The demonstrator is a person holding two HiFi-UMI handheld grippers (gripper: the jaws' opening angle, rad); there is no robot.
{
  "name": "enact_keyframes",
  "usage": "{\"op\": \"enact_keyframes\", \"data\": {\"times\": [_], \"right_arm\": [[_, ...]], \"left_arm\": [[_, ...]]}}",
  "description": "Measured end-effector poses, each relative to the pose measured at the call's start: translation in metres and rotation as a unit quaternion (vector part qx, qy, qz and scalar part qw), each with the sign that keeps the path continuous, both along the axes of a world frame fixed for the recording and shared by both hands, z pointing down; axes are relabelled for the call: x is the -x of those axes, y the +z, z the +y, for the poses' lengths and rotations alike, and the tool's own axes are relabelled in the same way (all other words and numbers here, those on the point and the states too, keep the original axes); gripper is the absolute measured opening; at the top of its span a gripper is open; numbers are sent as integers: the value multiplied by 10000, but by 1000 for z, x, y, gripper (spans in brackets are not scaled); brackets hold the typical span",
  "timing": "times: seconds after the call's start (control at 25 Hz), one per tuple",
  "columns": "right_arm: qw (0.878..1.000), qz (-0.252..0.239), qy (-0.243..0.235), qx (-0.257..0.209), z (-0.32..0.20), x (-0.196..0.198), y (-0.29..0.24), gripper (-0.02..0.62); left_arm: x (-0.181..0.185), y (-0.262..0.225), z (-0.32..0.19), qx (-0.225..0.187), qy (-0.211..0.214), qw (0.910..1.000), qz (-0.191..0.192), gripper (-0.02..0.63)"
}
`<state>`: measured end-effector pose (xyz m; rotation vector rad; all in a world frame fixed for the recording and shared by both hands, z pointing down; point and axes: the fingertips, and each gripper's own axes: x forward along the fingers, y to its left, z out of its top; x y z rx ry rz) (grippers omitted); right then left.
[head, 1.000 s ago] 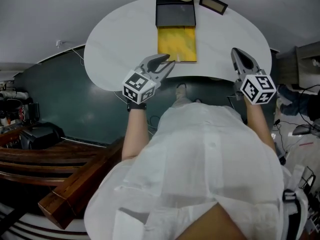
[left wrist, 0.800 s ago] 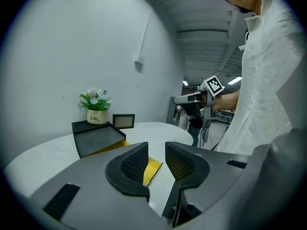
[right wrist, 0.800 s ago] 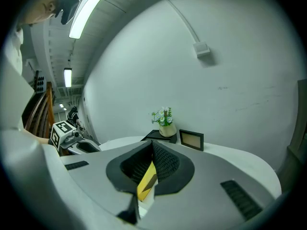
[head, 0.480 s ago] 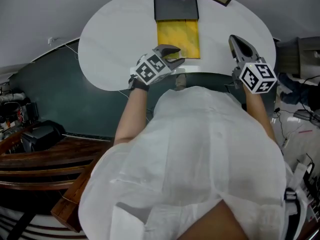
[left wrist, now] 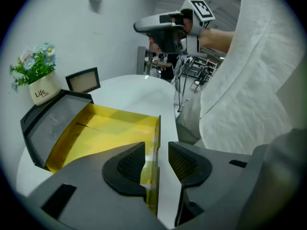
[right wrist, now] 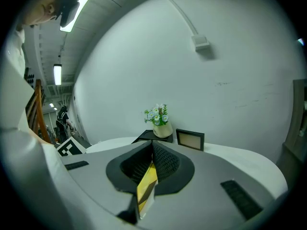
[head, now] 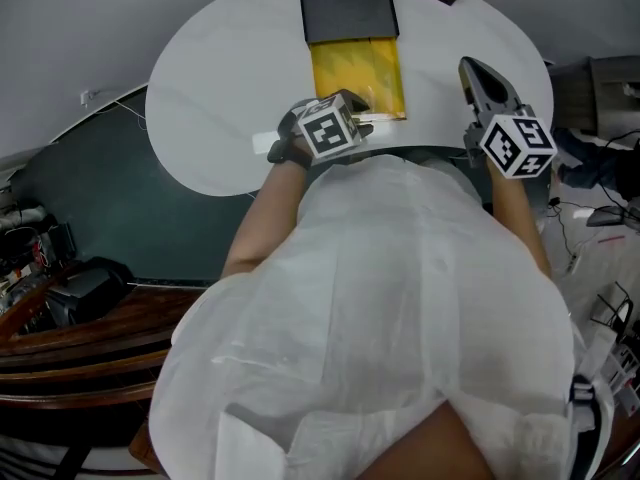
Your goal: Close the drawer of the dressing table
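1. Drawer [head: 358,76]: pulled out, upper centre of tabletop [head: 220,98]; judged light, stiff; best pushed at front wall [left wrist: 155,137].
2. Left hand-held gripper [left wrist: 156,153]: narrow, jaws just opened, front wall between them, ungripped.
3. Right hand-held gripper [right wrist: 152,152]: closed, empty.

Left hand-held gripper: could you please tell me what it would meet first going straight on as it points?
Most likely the yellow drawer's front wall: the left hand-held gripper, whose jaws have just been opening, straddles it without visibly clamping.
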<state>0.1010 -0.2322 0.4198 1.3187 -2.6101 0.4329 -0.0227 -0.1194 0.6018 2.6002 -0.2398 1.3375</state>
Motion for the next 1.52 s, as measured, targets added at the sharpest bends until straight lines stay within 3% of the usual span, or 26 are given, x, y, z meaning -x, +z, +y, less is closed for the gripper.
{"op": "enact_keyframes", "data": {"times": [0.2,0.56,0.92,1.52], "right_arm": [[9999,102,13,113,-2,1,9,9],[9999,58,-37,136,-26,2,6,9],[9996,134,-192,166,-47,2,10,9],[9994,134,-260,192,-49,3,12,9]], "left_arm": [[-7,22,2,139,338,9987,-368,155],[-10,40,-3,300,509,9955,-734,149],[-17,59,5,741,635,9920,-801,61],[-12,60,7,485,742,9897,-1129,45]]}}
